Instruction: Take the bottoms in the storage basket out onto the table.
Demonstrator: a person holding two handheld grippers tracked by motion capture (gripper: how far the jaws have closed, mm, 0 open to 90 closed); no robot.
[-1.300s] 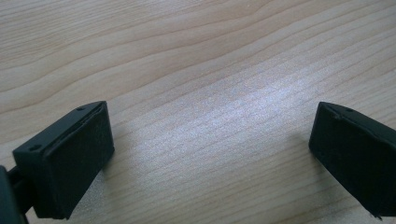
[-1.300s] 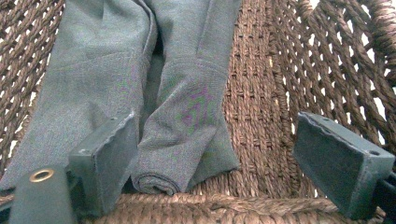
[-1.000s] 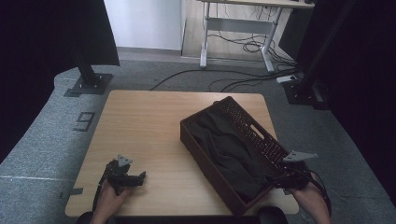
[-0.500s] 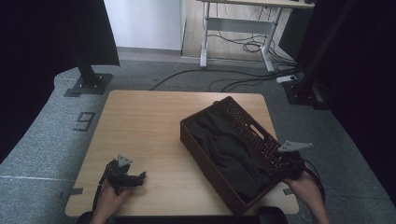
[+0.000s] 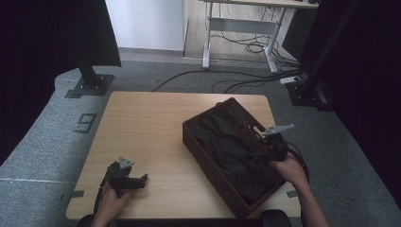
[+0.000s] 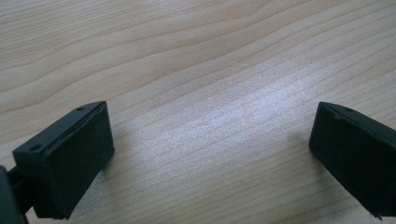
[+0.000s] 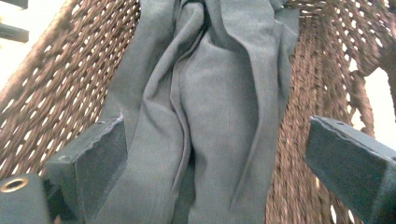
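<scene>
- A light wooden tabletop [image 5: 142,123] fills the middle of the high view, standing on grey carpet.
- A dark brown wicker basket [image 5: 236,116] sits at an angle on the right half of the tabletop, one corner reaching near the tabletop's front edge. The right gripper view shows its open weave [image 7: 56,79] on both sides.
- A dark grey cloth [image 5: 222,146] lies crumpled inside the basket and covers most of its floor. In the right gripper view, the cloth [image 7: 219,102] runs in long soft folds down the middle of the basket.
- The right hand-held gripper [image 5: 262,153] is over the basket's right rim, reaching in above the cloth, with a person's hand [image 5: 288,170] behind it. Its jaws have just been opening and now stand spread wide, the cloth lying between and below them, with neither pad seen pressing on it.
- The left hand-held gripper [image 5: 142,178] rests well to the left of the basket, near the tabletop's front edge, held by the person's other hand [image 5: 111,201]. The left gripper view shows its jaws spread wide apart over bare wood [image 6: 210,93], gripping nothing.
</scene>
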